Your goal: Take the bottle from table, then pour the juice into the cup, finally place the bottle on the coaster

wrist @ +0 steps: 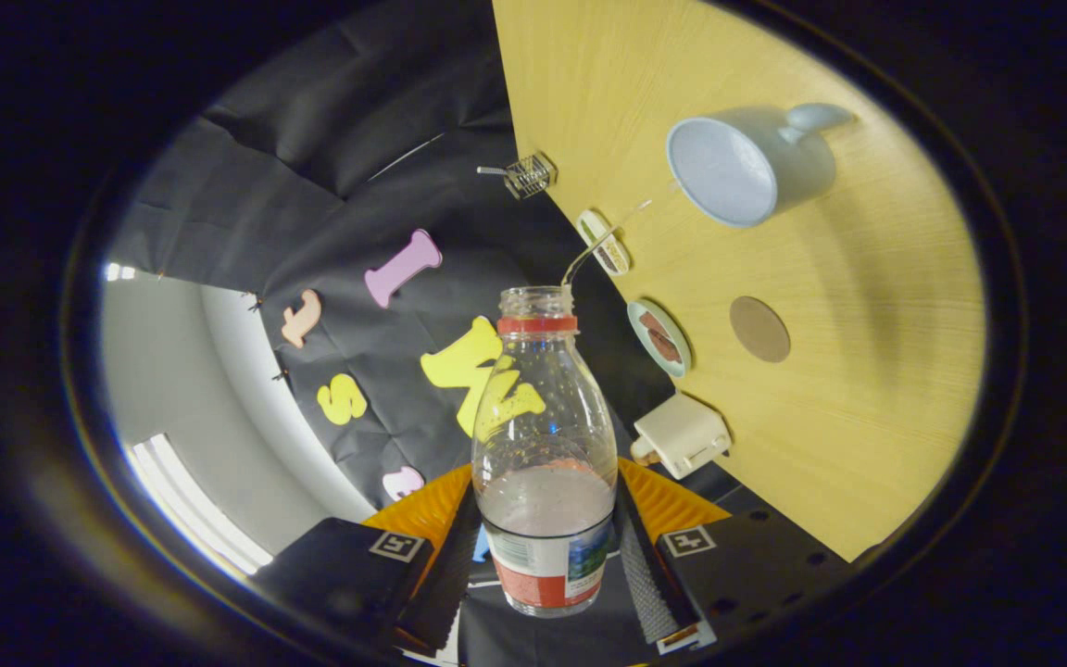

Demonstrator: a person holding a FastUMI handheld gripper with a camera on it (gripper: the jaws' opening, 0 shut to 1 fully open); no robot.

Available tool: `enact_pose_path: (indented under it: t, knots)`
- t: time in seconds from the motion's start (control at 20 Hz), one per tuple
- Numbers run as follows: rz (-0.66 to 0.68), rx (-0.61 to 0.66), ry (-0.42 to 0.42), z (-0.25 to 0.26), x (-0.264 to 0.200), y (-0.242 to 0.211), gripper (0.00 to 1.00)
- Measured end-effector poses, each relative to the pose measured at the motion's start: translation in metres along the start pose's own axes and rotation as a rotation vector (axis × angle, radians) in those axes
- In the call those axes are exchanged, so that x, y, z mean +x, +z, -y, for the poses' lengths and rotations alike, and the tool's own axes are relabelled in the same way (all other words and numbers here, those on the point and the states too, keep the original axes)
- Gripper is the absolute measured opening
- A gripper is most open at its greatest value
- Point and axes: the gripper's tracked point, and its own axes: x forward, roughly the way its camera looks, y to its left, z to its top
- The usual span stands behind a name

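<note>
The gripper [547, 556] is rolled well over sideways, so the tabletop looks like a wall off to one side. Both fingers [445, 565] are clamped on the lower body of the bottle [545, 463], one per side.

The bottle [543, 463] hides where the hand-held gripper [545, 556] fingers meet its sides; the small wire thing [528, 175] far beyond is too small to identify.

One clear plastic bottle [544, 463] with a red neck ring stands clamped between the two fingers [445, 570]. On the one pale wooden bench [867, 417]: one light blue mug [742, 167], one round brown coaster [759, 329] near it, two small round dishes [659, 337] along the bench edge, one white box [682, 434], one wire basket [528, 175].
</note>
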Motion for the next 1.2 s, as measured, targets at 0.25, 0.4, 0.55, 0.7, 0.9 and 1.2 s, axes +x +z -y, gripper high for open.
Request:
enact_pose_path:
  t: [0.25,0.4,0.55,0.7,0.9,1.2]
  knots:
    - [-0.007,0.021,-0.001,-0.005,0.002,0.0,0.78]
    - [-0.007,0.026,0.005,-0.013,0.002,-0.001,0.78]
    - [-0.01,0.033,0.007,-0.018,0.002,-0.002,0.78]
    - [-0.014,0.04,0.0,-0.017,0.002,-0.002,0.78]
    - [-0.011,0.049,-0.011,-0.014,0.002,0.003,0.78]
    - [-0.012,0.064,-0.022,-0.009,0.002,0.01,0.78]
